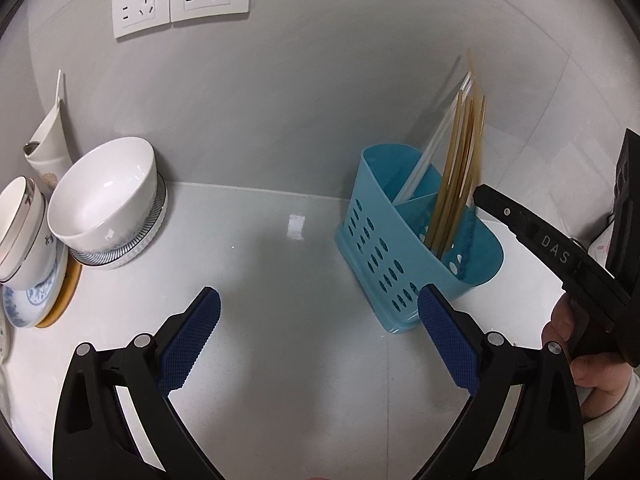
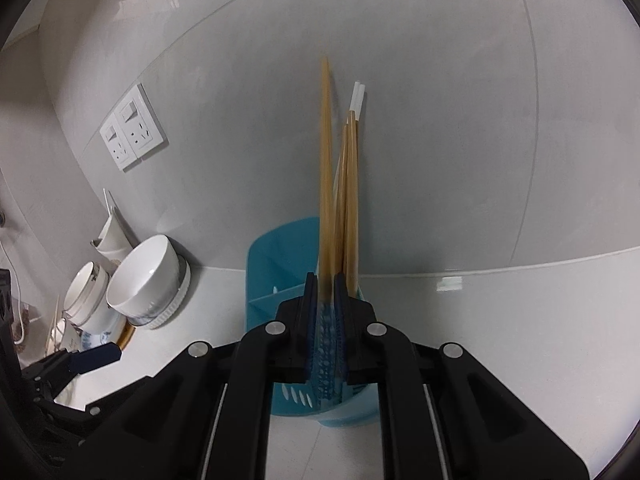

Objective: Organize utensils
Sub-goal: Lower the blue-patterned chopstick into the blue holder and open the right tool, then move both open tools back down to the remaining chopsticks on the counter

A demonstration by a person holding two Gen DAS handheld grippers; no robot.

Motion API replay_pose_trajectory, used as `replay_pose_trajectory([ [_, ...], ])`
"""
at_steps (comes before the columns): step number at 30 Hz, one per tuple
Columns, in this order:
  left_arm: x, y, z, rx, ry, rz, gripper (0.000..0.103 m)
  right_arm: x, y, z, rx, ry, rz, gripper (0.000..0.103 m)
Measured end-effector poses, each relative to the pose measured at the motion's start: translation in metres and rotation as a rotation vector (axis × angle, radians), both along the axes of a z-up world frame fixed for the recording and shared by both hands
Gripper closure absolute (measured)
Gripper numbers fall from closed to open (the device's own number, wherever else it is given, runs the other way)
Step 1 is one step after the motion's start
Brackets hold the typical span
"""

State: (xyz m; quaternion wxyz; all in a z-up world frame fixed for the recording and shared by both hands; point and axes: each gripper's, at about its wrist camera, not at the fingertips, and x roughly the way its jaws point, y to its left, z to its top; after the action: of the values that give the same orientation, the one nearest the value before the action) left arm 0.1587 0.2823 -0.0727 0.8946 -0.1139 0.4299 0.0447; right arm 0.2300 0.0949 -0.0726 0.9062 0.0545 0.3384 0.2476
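Gripping one wooden chopstick (image 2: 325, 168) at centre frame, the right hand-held gripper (image 2: 327, 292) is lowering it into the blue holder (image 1: 384, 256), already stocked; the left hand-held gripper (image 1: 320, 320) is hanging open, holding nothing, nearly finished.

Two black plastic grippers are showing silver rivets and blue textured pads (image 1: 190, 340); one arm is bearing white "DAS" lettering (image 1: 555, 249), beside bare fingers (image 1: 560, 326).

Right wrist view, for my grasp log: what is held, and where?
The right tool pinches wooden chopsticks near their lower ends, above the blue holder. The left tool is empty.
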Motion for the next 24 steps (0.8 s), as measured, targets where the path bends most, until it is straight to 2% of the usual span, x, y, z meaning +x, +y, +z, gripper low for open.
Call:
replay_pose_trajectory([
  [1,0.0,0.0,0.0,0.001,0.003,0.001,0.006,-0.001,-0.001,0.001,-0.004,0.012,0.012,0.09],
  [3,0.0,0.0,0.0,-0.004,-0.001,0.004,0.006,-0.003,-0.003,0.005,-0.019,0.012,0.014,0.076],
  [10,-0.005,-0.005,0.001,0.001,-0.006,-0.001,0.006,-0.018,-0.019,0.018,-0.083,-0.012,-0.005,0.048],
  [12,-0.007,-0.007,0.002,0.001,-0.004,0.004,0.006,-0.022,-0.025,0.019,-0.103,-0.015,-0.015,0.036],
  [14,-0.009,-0.009,0.002,0.0,-0.003,0.007,0.006,-0.027,-0.033,0.02,-0.12,-0.015,-0.023,0.03],
  [17,-0.012,-0.014,0.003,-0.007,0.006,0.004,0.006,-0.034,-0.047,0.019,-0.14,-0.008,-0.043,0.013],
  [19,-0.014,-0.018,0.003,0.0,0.007,0.003,0.006,-0.041,-0.059,0.016,-0.163,-0.011,-0.066,0.008],
  [24,-0.023,-0.033,0.002,0.004,0.017,-0.018,0.006,-0.054,-0.089,0.005,-0.205,0.036,-0.1,0.008],
])
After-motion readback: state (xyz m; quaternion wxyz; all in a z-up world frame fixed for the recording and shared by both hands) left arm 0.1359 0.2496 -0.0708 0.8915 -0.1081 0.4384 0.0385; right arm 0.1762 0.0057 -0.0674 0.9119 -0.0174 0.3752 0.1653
